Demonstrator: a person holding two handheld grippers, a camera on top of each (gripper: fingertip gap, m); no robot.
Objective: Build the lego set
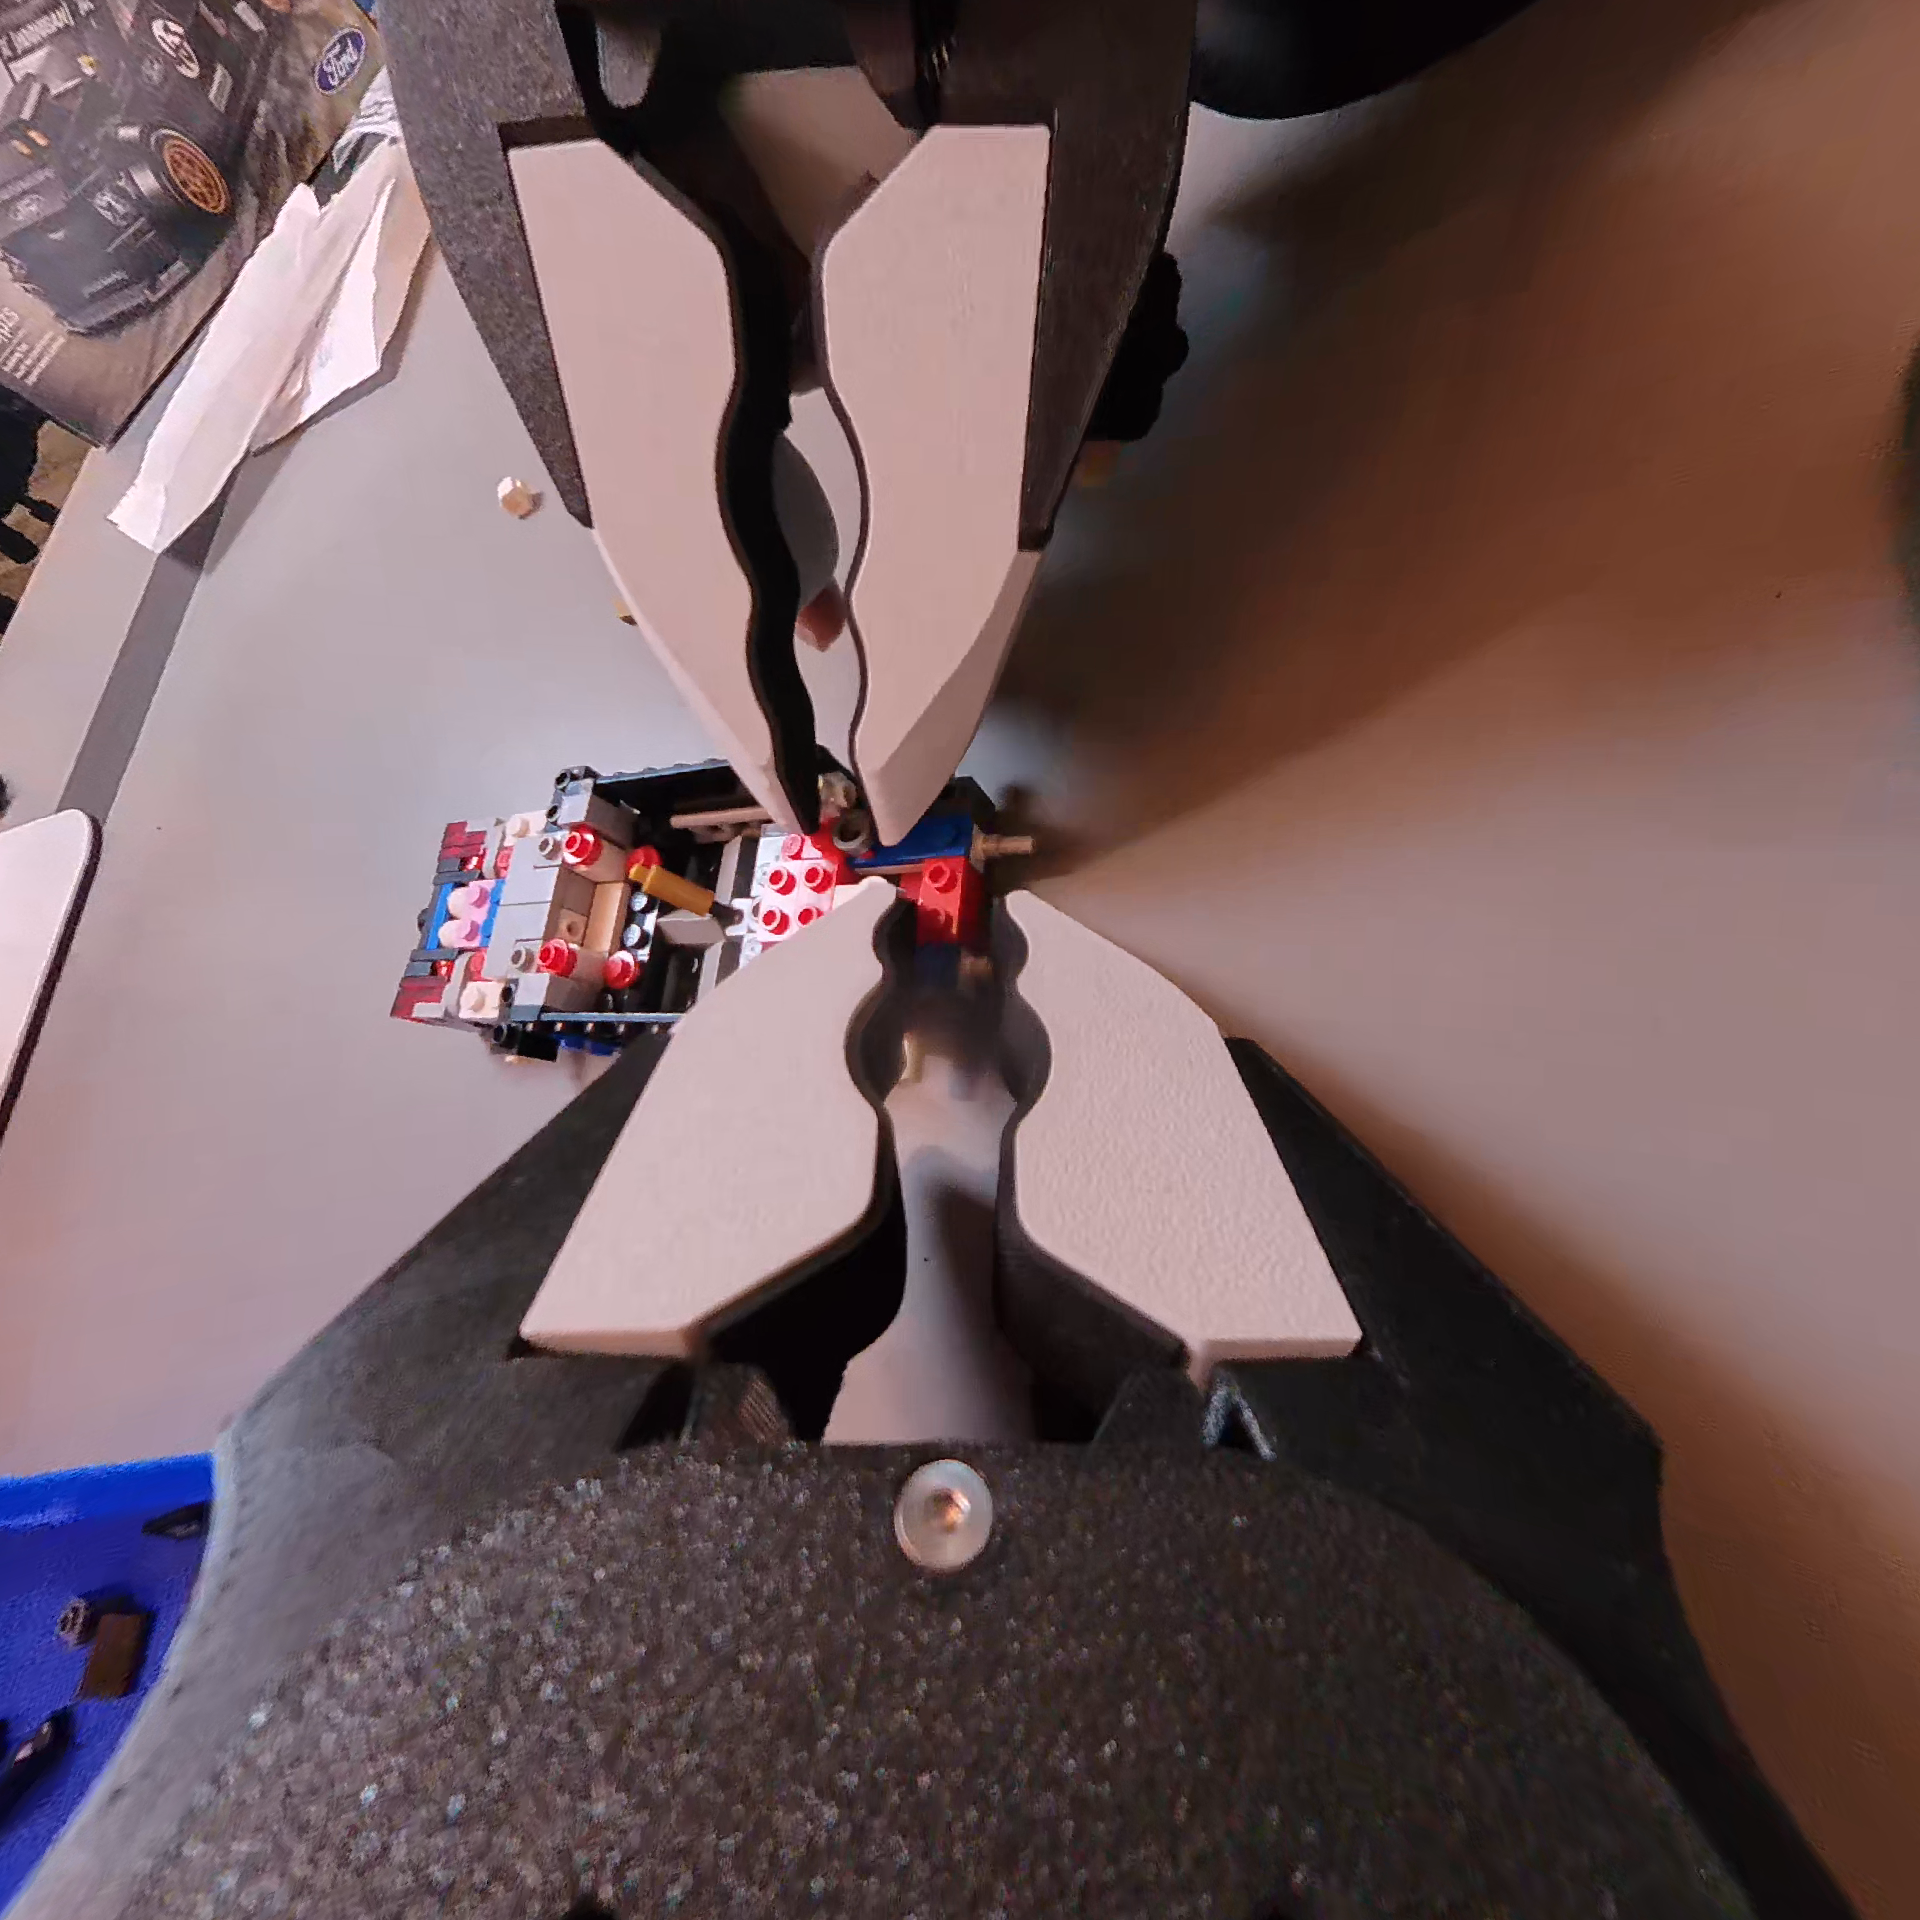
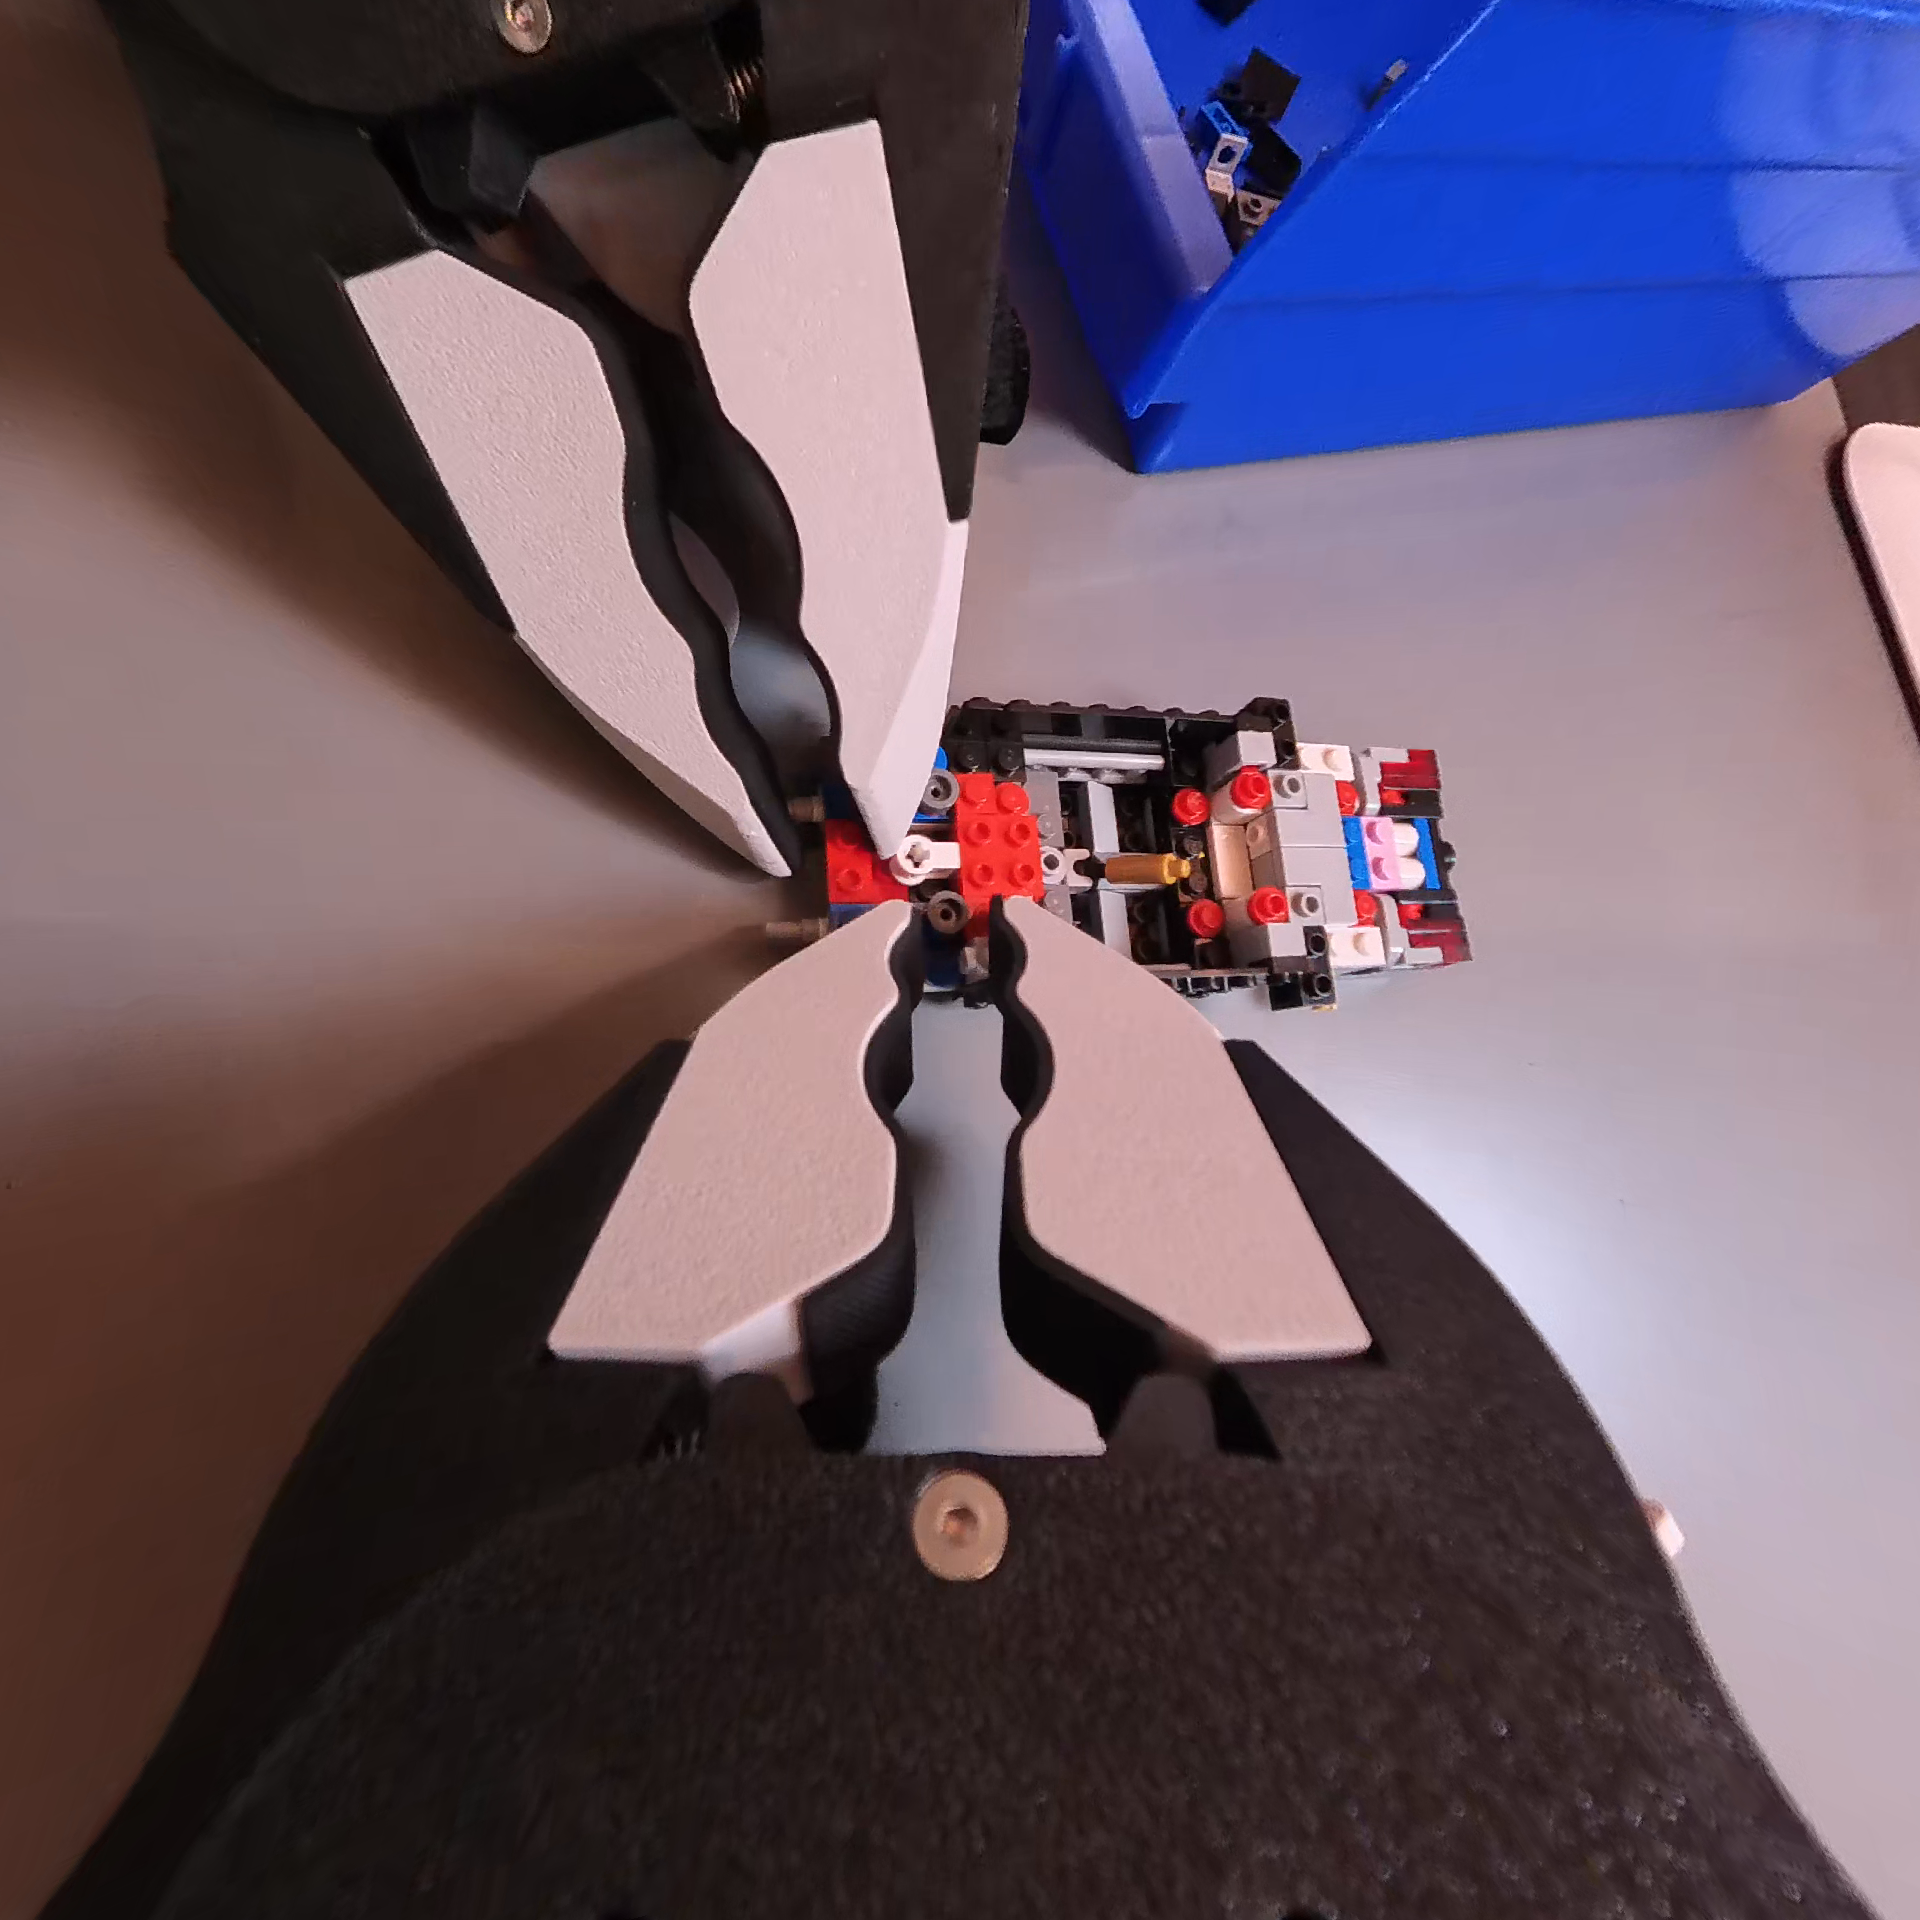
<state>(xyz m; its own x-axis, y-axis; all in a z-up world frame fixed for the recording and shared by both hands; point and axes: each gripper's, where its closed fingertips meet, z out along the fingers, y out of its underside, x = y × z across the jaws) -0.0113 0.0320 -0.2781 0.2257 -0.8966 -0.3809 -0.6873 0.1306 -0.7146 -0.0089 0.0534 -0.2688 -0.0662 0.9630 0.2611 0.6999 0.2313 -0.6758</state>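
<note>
Both grippers, left and right, slightly spread at lego model end.

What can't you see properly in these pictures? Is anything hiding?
- Front end of the lego car: both views, covered by the two claw tips.
- Whether the left claw or the right claw grips a brick: fingertips hide the contact.
- Pieces inside the blue bin: right wrist view, too small, and the top edge cuts the bin off.
- Cardboard box: left wrist view, cut off by the corner.
</note>
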